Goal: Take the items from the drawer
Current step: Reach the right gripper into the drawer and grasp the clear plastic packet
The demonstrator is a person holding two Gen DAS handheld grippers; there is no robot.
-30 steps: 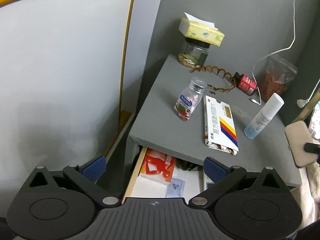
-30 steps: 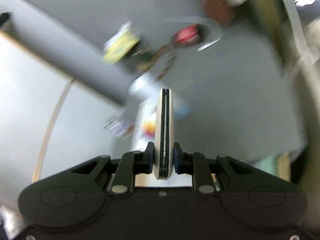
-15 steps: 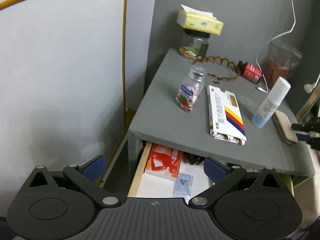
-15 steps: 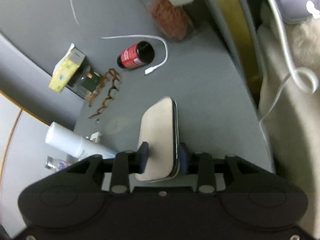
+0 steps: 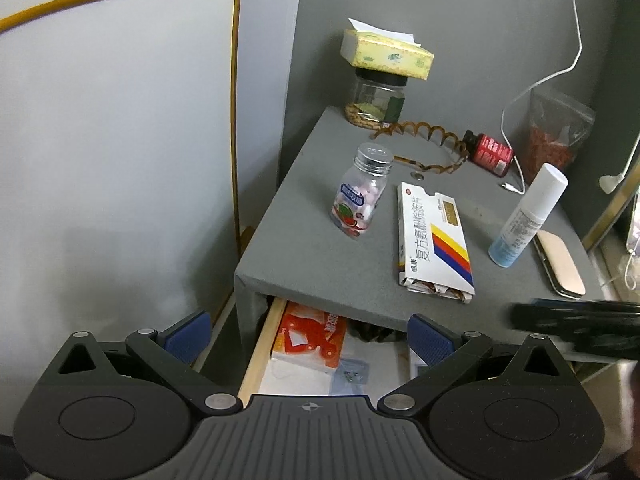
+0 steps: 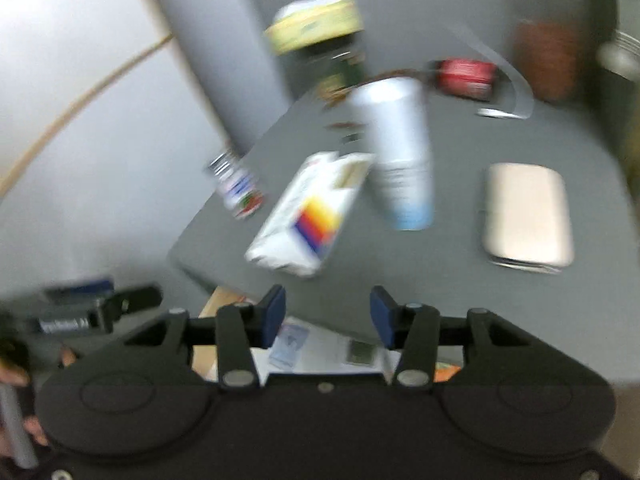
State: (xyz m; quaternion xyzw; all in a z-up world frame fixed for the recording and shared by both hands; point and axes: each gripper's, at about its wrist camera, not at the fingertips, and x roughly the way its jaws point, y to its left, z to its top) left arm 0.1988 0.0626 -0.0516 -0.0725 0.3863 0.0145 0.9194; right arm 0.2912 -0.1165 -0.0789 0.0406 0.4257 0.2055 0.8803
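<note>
The drawer (image 5: 260,348) under the grey nightstand top (image 5: 320,264) is pulled open. It holds an orange-red box (image 5: 310,336), a small clear packet (image 5: 352,372) and white papers. My left gripper (image 5: 308,332) is open and empty above the drawer's front. My right gripper (image 6: 327,316) is open and empty, just off the nightstand's front edge; its view is blurred. The beige case (image 6: 526,216) lies flat on the top at the right, also seen in the left wrist view (image 5: 560,264).
On the top stand a pill bottle (image 5: 360,196), a white medicine box (image 5: 432,240), a white spray bottle (image 5: 528,216), a red bottle (image 5: 490,154), a jar under a tissue pack (image 5: 384,52), a coiled band and a white cable. A wall is at the left.
My right gripper set the beige case down on the nightstand top, opened, and pulled back toward the front edge. My left gripper drew back slightly and stayed open.
</note>
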